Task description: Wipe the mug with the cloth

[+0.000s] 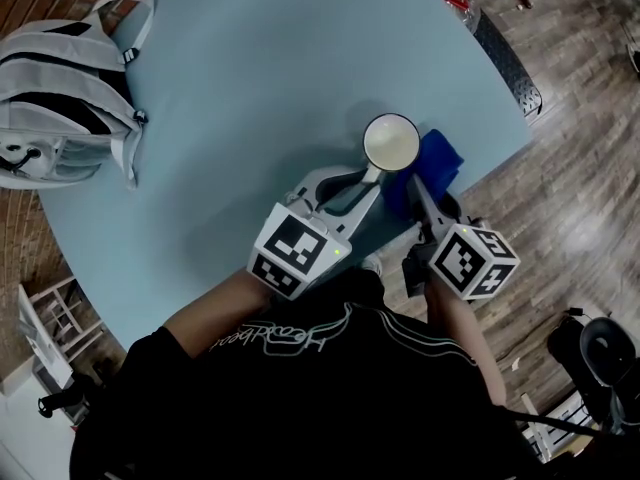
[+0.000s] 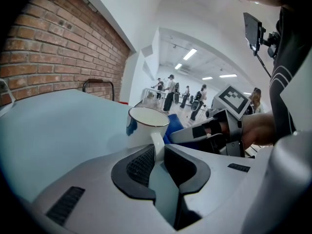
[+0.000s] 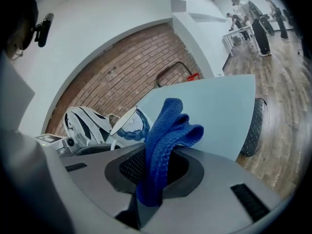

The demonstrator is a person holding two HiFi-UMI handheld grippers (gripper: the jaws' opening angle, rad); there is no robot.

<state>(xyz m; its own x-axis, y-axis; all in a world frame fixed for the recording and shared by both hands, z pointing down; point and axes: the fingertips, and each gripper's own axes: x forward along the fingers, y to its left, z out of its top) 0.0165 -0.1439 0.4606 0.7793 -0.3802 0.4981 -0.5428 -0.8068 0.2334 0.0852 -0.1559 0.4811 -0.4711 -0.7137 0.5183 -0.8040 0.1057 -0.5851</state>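
Note:
A white mug (image 1: 391, 142) with a blue pattern stands upright on the pale blue table (image 1: 250, 88). My left gripper (image 1: 372, 174) is shut on the mug's handle (image 2: 157, 143); in the left gripper view the mug (image 2: 146, 126) rises just beyond the jaws. My right gripper (image 1: 416, 190) is shut on a folded blue cloth (image 1: 432, 168), which lies against the mug's right side. In the right gripper view the cloth (image 3: 163, 140) sticks up from between the pads, with the mug (image 3: 127, 123) tilted in the picture to its left.
A grey and white backpack (image 1: 65, 88) lies at the table's far left by a brick wall. The table's right edge (image 1: 500, 58) drops to a wooden floor. A dark chair (image 1: 605, 363) stands at the lower right. People stand far off in the left gripper view.

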